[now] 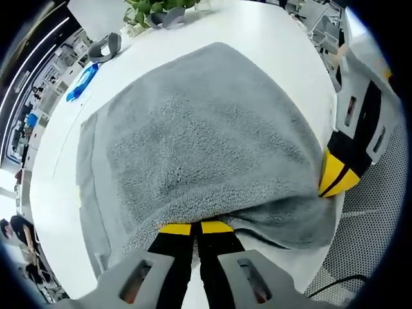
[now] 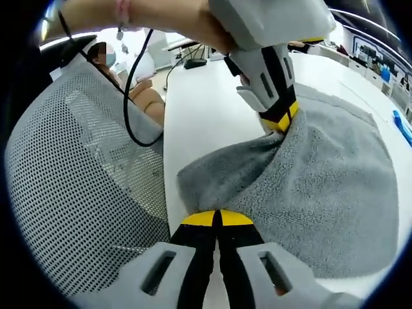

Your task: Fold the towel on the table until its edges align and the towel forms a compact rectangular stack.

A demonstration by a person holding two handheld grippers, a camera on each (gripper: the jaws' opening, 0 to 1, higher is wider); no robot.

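White worktop (image 1: 270, 45) in an open office, with a potted plant (image 1: 158, 9), a blue object (image 1: 82, 84) and a grey band-like item (image 1: 106, 46) along its far edge, and a mesh chair back (image 2: 71, 187) close beside the near edge. The grey towel (image 1: 206, 141) lies on the worktop already doubled over, an under layer showing along one side. The left gripper (image 1: 195, 228) has its jaws pressed together on the towel's near folded edge; the right gripper (image 2: 217, 219) pinches the same edge at its other corner (each appears in the other's view, the left one there gripped by a person's hand (image 2: 193, 22)). Held at both ends, the edge stays taut and level, presumably so it can be carried across for the next fold with corners matched. Both grippers point forward over the towel, low to the worktop, well apart.
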